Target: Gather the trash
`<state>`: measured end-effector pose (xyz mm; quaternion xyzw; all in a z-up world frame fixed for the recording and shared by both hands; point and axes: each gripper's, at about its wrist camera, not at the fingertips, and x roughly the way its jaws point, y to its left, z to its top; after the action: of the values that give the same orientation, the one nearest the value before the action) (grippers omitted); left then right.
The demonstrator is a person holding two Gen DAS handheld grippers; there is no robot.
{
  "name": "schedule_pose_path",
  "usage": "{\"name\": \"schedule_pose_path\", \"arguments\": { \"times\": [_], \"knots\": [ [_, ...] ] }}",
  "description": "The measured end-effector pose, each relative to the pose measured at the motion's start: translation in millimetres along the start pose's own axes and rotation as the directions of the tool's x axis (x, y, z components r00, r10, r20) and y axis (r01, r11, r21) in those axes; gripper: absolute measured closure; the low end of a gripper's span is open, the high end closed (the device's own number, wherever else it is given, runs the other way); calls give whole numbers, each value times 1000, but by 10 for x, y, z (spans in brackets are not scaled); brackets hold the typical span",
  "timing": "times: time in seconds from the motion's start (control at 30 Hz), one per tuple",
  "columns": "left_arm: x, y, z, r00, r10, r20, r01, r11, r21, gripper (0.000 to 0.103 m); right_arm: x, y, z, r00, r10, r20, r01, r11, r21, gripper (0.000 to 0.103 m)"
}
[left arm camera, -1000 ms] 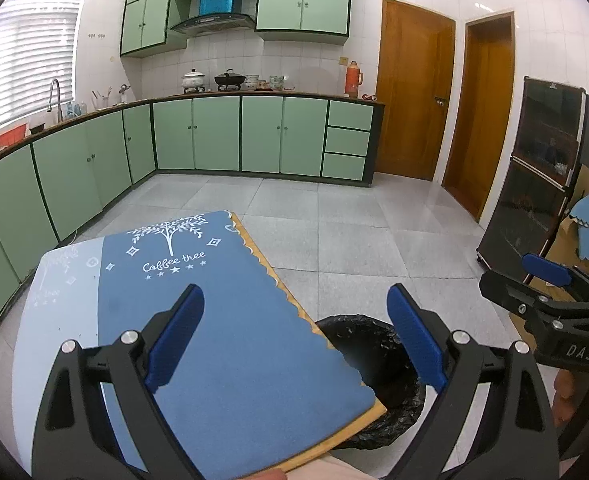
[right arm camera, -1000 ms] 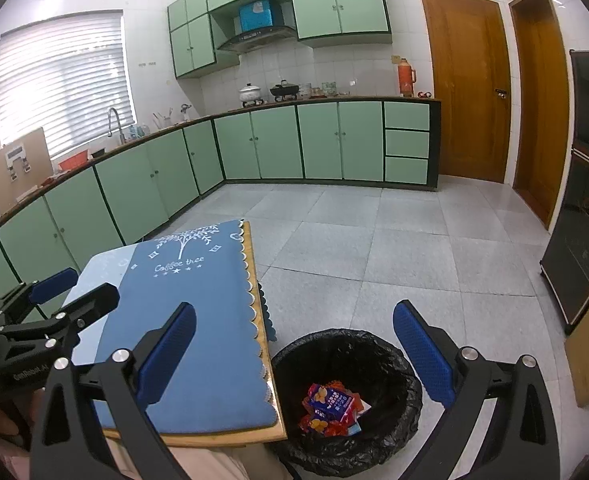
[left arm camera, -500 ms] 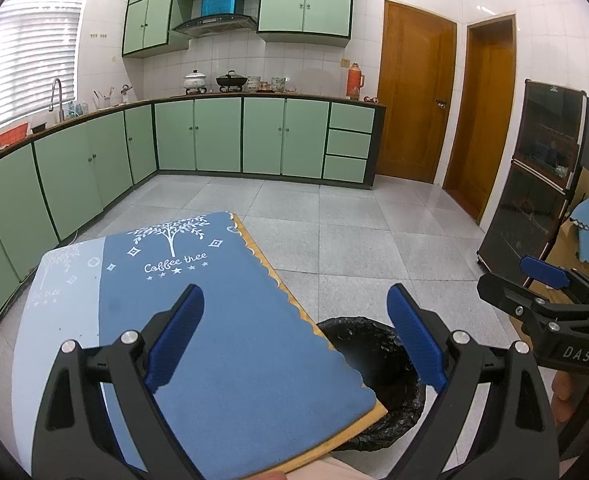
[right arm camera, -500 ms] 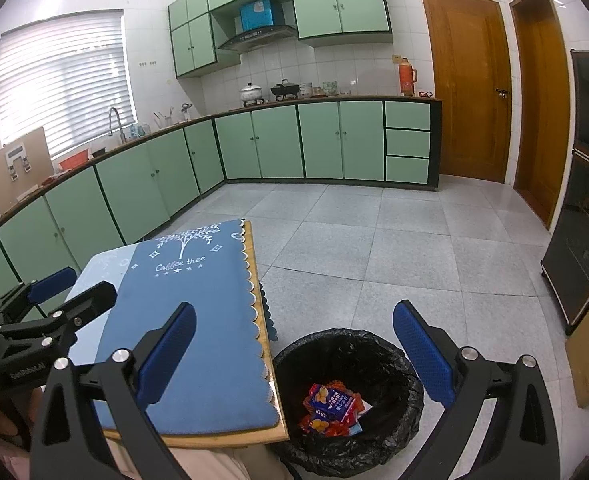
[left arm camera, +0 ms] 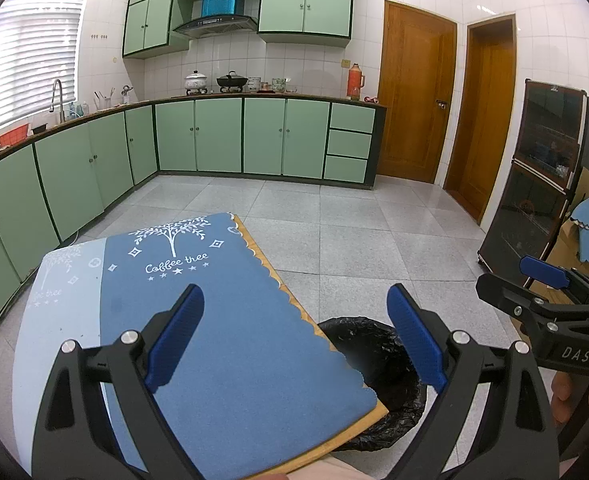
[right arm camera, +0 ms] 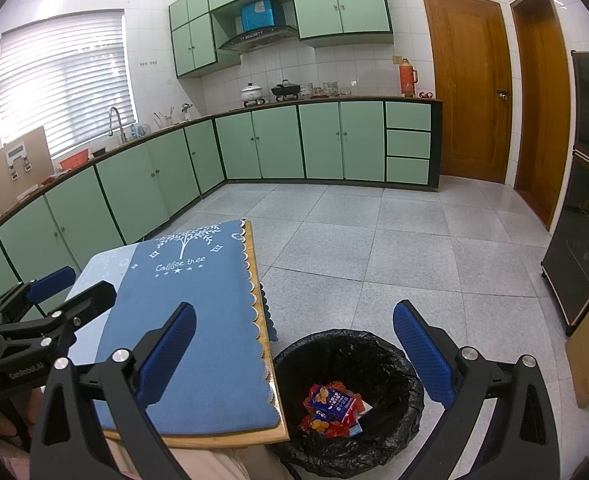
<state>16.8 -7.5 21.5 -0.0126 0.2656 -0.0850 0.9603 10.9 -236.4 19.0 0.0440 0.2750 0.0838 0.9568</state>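
A trash bin lined with a black bag (right arm camera: 350, 396) stands on the floor beside the table's right edge; it also shows in the left wrist view (left arm camera: 374, 372). Red and blue snack wrappers (right arm camera: 332, 410) lie inside it. My right gripper (right arm camera: 294, 356) is open and empty, held above the bin and the table edge. My left gripper (left arm camera: 296, 340) is open and empty, held above the table's near right corner. Each gripper shows in the other's view: the right gripper in the left wrist view (left arm camera: 550, 292), the left gripper in the right wrist view (right arm camera: 54, 296).
A wooden table with a blue "Coffee tree" cloth (left arm camera: 198, 320) lies under my left gripper. Green cabinets (left arm camera: 222, 136) line the far and left walls. Two wooden doors (left arm camera: 418, 100) and a dark cabinet (left arm camera: 534, 184) stand at the right. Grey tiled floor (right arm camera: 394, 248) lies beyond.
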Motion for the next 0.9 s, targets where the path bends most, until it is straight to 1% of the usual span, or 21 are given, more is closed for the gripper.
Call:
{"name": "schedule_pose_path", "arguments": {
  "times": [0.9],
  "knots": [
    [0,25,-5,1000,0,-3,0,1000,-2,13,9,11,-7,1000,3,0,-3,1000,0,6]
  ]
}}
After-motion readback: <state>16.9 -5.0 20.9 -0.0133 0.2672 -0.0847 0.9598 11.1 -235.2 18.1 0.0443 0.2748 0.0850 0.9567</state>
